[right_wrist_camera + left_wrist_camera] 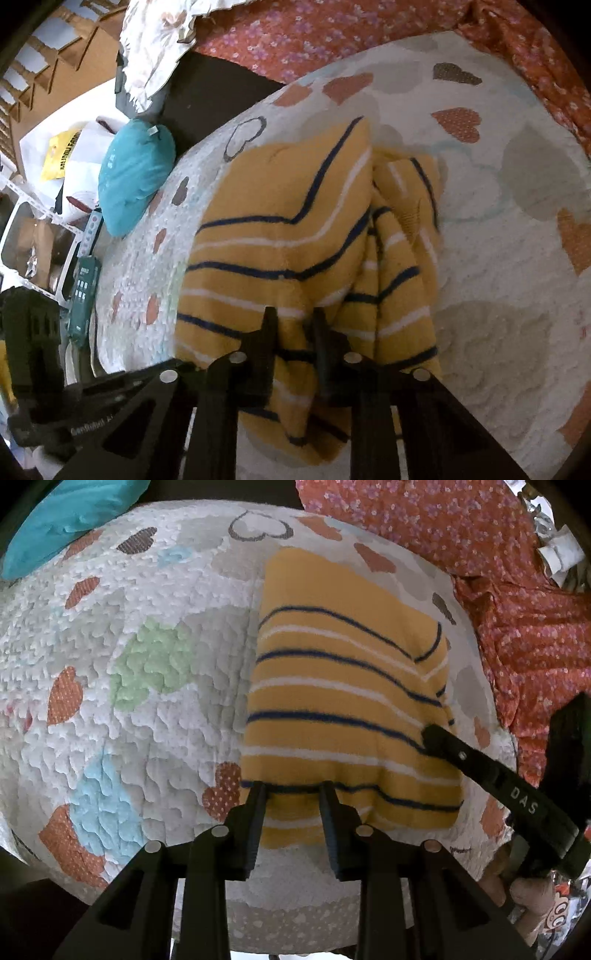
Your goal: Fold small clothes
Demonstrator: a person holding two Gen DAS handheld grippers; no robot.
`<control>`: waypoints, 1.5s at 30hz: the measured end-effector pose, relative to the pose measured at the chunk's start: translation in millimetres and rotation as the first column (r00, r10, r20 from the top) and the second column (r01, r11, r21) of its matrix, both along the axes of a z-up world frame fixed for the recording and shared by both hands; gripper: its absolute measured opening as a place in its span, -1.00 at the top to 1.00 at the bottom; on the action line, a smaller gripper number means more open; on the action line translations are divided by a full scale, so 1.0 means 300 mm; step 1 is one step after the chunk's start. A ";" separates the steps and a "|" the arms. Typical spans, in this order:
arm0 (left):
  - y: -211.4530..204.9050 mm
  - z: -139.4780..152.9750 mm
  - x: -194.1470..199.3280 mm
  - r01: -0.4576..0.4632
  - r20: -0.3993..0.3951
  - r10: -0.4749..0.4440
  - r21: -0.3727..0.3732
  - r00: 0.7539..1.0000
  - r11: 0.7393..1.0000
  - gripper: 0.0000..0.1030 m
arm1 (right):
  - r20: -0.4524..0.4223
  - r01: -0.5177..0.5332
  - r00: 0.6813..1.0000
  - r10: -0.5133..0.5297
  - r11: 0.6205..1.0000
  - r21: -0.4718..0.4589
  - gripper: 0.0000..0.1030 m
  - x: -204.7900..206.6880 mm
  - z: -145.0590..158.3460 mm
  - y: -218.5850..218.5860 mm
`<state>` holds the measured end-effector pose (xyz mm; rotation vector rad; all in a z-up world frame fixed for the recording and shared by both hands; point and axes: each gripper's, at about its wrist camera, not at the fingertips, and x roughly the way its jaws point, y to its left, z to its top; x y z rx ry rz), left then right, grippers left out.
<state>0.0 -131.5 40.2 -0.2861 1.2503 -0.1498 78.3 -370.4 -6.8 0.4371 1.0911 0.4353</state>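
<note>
Left wrist: left gripper [293, 788] parted, straddling near hem of yellow knit garment with navy-white stripes [343, 686] on heart-print quilt [129, 657] (pinning it, likely) | Right wrist: right gripper [293, 314] pinching bunched fold to carry over.

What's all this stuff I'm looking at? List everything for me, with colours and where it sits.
Striped garment: one, yellow with navy and white stripes, partly folded in the middle of the quilt.
Quilt: one, white with coloured hearts, spread under the garment.
Floral cloth: one, orange-red with small pale flowers, along the quilt's far edge.
Teal cushion: one, at the quilt's edge.
Remote controls: two, one green and one pale, beside the quilt's edge.
Yellow bag: one, on the floor beyond.
Left gripper: black, jaws apart at the garment's near edge.
Right gripper: black, garment bunched between its jaws.
</note>
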 end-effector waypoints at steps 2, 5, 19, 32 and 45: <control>-0.008 0.007 0.009 0.005 0.010 -0.005 0.004 1.000 1.000 0.41 | -0.004 0.031 1.000 -0.031 0.999 -0.030 0.79 -0.011 0.005 -0.042; -0.031 -0.008 0.020 0.023 0.005 -0.023 0.009 1.000 1.000 0.32 | -0.025 0.064 0.997 -0.066 0.995 -0.073 0.83 -0.025 -0.011 -0.105; -0.082 -0.085 0.041 0.062 -0.043 -0.059 0.086 0.997 0.994 0.09 | 0.142 0.202 0.965 -0.219 0.971 0.126 0.81 0.041 0.138 -0.181; -0.015 0.039 -0.049 0.005 0.037 -0.010 0.120 0.999 0.993 0.09 | -0.051 0.249 0.966 -0.252 0.966 -0.063 0.40 0.153 -0.025 -0.167; -0.114 0.176 -0.166 0.030 0.167 -0.097 0.361 0.981 0.932 0.06 | -0.009 0.327 0.944 -0.329 0.940 -0.100 0.24 -0.002 0.024 -0.334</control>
